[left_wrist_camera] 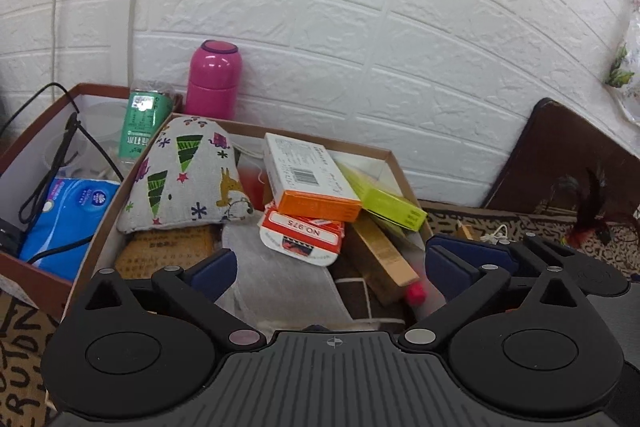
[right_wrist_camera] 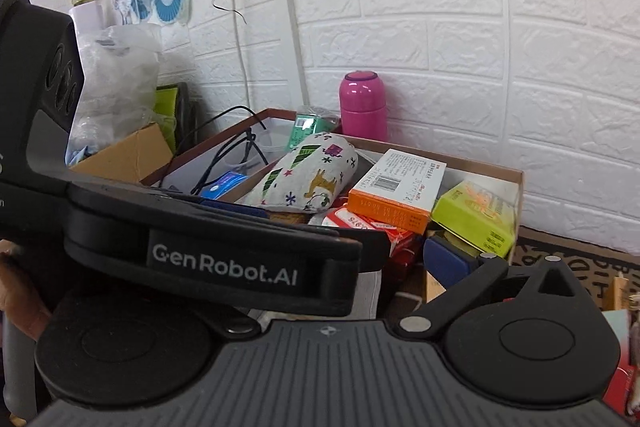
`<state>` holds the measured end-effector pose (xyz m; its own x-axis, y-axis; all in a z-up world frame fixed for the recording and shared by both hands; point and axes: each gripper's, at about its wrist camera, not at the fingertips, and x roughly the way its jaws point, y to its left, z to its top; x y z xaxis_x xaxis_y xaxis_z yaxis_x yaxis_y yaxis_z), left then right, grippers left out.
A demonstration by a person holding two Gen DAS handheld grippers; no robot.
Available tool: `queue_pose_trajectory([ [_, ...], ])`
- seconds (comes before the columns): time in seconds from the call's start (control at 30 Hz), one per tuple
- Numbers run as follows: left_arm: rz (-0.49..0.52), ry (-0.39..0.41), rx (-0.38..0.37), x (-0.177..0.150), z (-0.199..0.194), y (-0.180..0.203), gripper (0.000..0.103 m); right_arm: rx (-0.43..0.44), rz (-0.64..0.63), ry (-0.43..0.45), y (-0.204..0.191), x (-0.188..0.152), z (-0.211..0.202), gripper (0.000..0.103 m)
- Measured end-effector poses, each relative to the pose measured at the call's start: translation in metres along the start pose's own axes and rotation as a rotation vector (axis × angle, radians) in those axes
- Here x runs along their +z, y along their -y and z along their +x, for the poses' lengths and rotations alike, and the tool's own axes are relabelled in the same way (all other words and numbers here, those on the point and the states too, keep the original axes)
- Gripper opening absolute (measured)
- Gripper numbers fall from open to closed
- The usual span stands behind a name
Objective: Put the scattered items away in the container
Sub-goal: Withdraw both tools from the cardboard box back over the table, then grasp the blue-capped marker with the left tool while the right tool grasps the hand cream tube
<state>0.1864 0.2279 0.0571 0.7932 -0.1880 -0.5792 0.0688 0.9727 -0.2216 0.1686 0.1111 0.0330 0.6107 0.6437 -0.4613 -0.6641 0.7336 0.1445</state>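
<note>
The brown cardboard box (left_wrist_camera: 394, 163) sits on the tabletop against the white brick wall (left_wrist_camera: 360, 27) and is filled with the gathered items. At its left end a printed fabric pouch (left_wrist_camera: 184, 175) leans up over the rim. Beside it, a white-and-orange carton (left_wrist_camera: 310, 179) lies across the top of a red-and-white card pack (left_wrist_camera: 304, 233) marked NO.975, and a yellow-green carton (left_wrist_camera: 384, 197) rests tilted against the right wall. A long tan box (left_wrist_camera: 380, 259) and a small red ball (left_wrist_camera: 416, 293) lie lower down near the front.

The left gripper (left_wrist_camera: 330, 267) hovers just over the front of this box, its blue-padded fingers (left_wrist_camera: 452, 267) spread wide apart with nothing between them. In the right wrist view, the right gripper (right_wrist_camera: 400, 259) is near the same box; only its right finger (right_wrist_camera: 448, 261) shows, because the left gripper's black body covers the other side, so I cannot tell how its fingers stand.

Just left of the main box stands a second open box (left_wrist_camera: 36, 131) holding a blue tissue pack (left_wrist_camera: 68, 219), a black cable (left_wrist_camera: 60, 163) and a green-labelled bottle (left_wrist_camera: 142, 123). A pink flask (left_wrist_camera: 214, 81) stands upright behind the two boxes, against the wall. A patterned mat (left_wrist_camera: 520, 227) covers the tabletop to the right.
</note>
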Motion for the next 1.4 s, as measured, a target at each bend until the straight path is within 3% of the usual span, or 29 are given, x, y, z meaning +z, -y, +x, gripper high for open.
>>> queue_pose_trajectory([
  [0.3, 0.013, 0.060, -0.091, -0.062, -0.048, 0.058, 0.103, -0.056, -0.051, 0.039, -0.014, -0.046, -0.083, 0.103],
  [0.47, -0.054, 0.036, -0.185, -0.109, -0.054, 0.079, 0.103, -0.078, -0.058, 0.017, -0.005, -0.080, -0.122, 0.103],
  [0.67, -0.086, -0.032, -0.252, -0.152, -0.031, 0.106, 0.103, -0.199, 0.028, -0.071, 0.040, -0.129, -0.149, 0.103],
  [0.87, -0.028, -0.062, -0.223, -0.153, 0.011, 0.132, 0.103, -0.317, 0.102, -0.121, 0.080, -0.163, -0.159, 0.103],
  [1.07, 0.054, -0.050, -0.168, -0.137, 0.049, 0.147, 0.103, -0.315, 0.149, -0.129, 0.103, -0.175, -0.152, 0.103],
  [1.17, -0.013, -0.087, -0.114, -0.135, 0.065, 0.146, 0.103, -0.306, 0.159, -0.138, 0.111, -0.176, -0.144, 0.103],
  [1.23, -0.061, -0.142, -0.114, -0.136, 0.077, 0.142, 0.103, -0.299, 0.162, -0.147, 0.116, -0.177, -0.139, 0.103],
  [1.3, -0.066, -0.185, -0.162, -0.138, 0.082, 0.142, 0.103, -0.299, 0.160, -0.158, 0.120, -0.177, -0.133, 0.103],
  [1.4, 0.026, -0.131, -0.208, -0.139, 0.077, 0.154, 0.103, -0.305, 0.149, -0.172, 0.126, -0.179, -0.127, 0.103],
])
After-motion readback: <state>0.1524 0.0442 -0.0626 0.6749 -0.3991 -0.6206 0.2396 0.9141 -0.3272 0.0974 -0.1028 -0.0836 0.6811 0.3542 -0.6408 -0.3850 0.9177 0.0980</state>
